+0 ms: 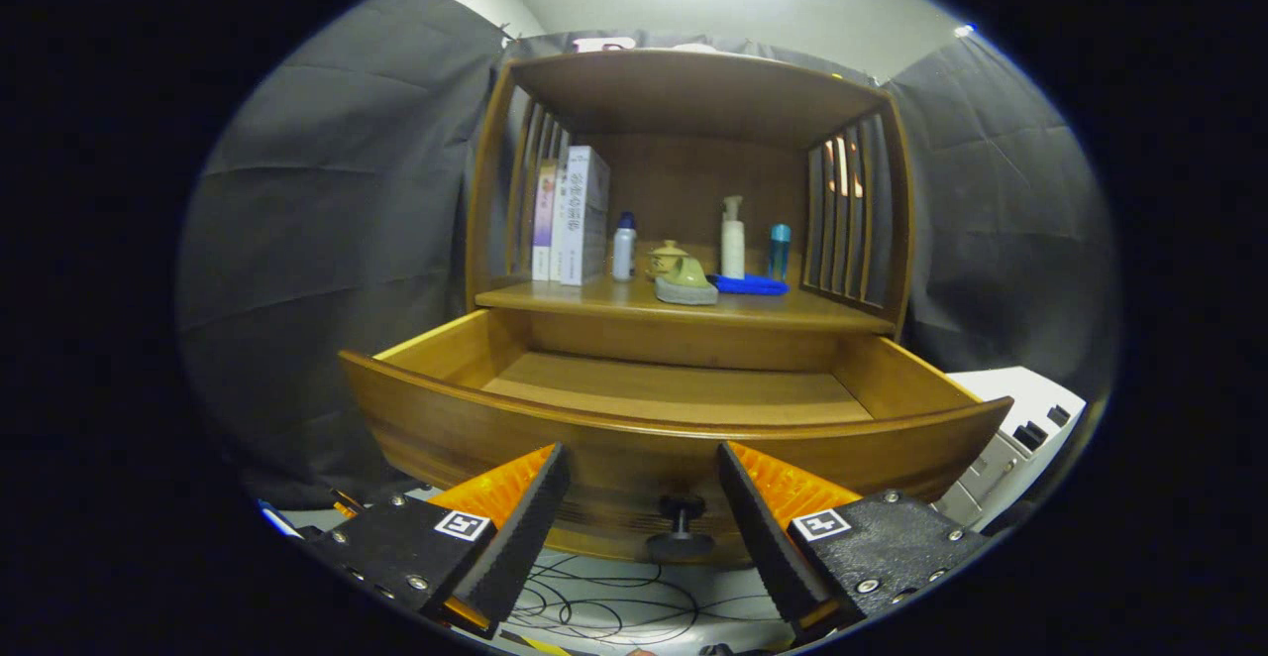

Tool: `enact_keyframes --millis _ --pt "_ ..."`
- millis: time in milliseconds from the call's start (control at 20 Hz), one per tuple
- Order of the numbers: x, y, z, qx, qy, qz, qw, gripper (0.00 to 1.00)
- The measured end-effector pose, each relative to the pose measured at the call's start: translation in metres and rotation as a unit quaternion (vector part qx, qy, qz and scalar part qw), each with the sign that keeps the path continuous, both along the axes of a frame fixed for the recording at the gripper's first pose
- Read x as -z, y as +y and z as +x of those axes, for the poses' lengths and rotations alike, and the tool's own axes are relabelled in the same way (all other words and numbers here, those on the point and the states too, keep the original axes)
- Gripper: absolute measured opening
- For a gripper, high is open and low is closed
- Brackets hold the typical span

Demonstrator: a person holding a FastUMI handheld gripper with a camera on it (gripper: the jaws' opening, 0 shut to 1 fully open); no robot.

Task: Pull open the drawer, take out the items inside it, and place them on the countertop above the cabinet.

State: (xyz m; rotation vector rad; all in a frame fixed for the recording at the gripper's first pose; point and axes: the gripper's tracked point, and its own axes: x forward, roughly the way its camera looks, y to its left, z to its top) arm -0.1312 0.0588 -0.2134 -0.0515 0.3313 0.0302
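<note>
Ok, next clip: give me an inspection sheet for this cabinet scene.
Surface: countertop above the drawer, wooden.
Job's things: drawer pulled open, visible floor bare; knob on its front.
Clutter: books, small bottle, teapot, greenish object, blue cloth, pump bottle, blue bottle on the countertop.
Grippers: gripper open, fingers either side of the knob, not touching.
Cables: loose cables on the floor below.
Surroundings: white appliance beside the cabinet.
</note>
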Motion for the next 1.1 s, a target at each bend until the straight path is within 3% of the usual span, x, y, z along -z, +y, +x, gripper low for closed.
enact_keyframes --millis 250,600,950,1100 --pt "0.005 -0.004 0.003 0.019 0.004 0.025 0.999 0.94" --pt "0.005 -0.011 0.021 0.02 0.005 0.011 1.0 0.94" --pt "-0.001 -0.011 0.068 0.02 -0.006 0.013 1.0 0.94" --pt "0.017 -0.013 0.089 0.022 0.023 0.001 0.999 0.94"
